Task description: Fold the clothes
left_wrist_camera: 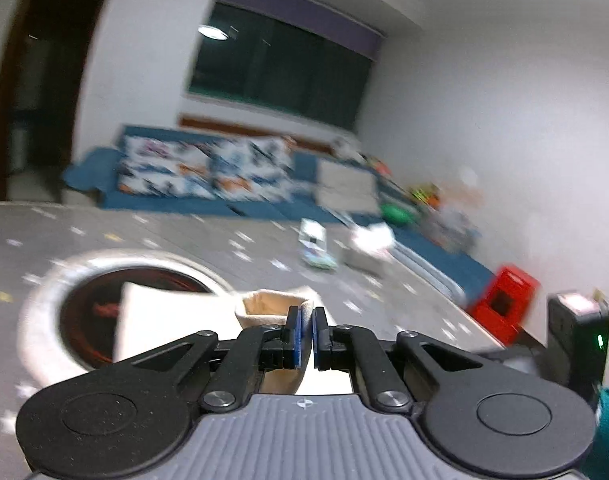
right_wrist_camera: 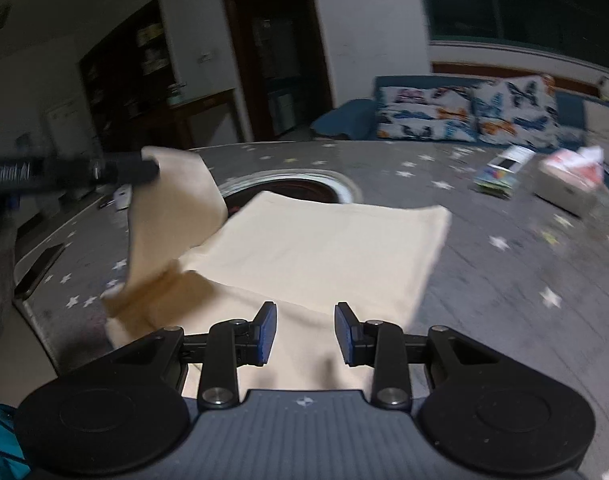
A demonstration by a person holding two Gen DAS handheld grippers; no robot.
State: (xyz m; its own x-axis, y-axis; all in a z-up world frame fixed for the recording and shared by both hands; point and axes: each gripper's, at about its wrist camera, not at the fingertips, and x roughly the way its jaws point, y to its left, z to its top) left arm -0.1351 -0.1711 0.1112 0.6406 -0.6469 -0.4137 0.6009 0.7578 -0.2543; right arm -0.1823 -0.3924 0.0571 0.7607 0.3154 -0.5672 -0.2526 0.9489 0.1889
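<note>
Right tongs (right_wrist_camera: 305, 334) gape over cream cloth (right_wrist_camera: 324, 248); left tongs (left_wrist_camera: 307, 334) pinch its corner near a tissue box (right_wrist_camera: 568, 184)

Both wrist views low over table (right_wrist_camera: 484, 264), facing sofa (left_wrist_camera: 176, 184); shared.

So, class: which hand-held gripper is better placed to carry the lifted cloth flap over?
Left. The left hand-held gripper is shut on the cream cloth, holding its flap up; the right hand-held gripper is open, holding nothing.

Garment (right_wrist_camera: 312, 248) on table (right_wrist_camera: 484, 280), over round recess (right_wrist_camera: 288, 188); boxes (right_wrist_camera: 568, 184) far right.
</note>
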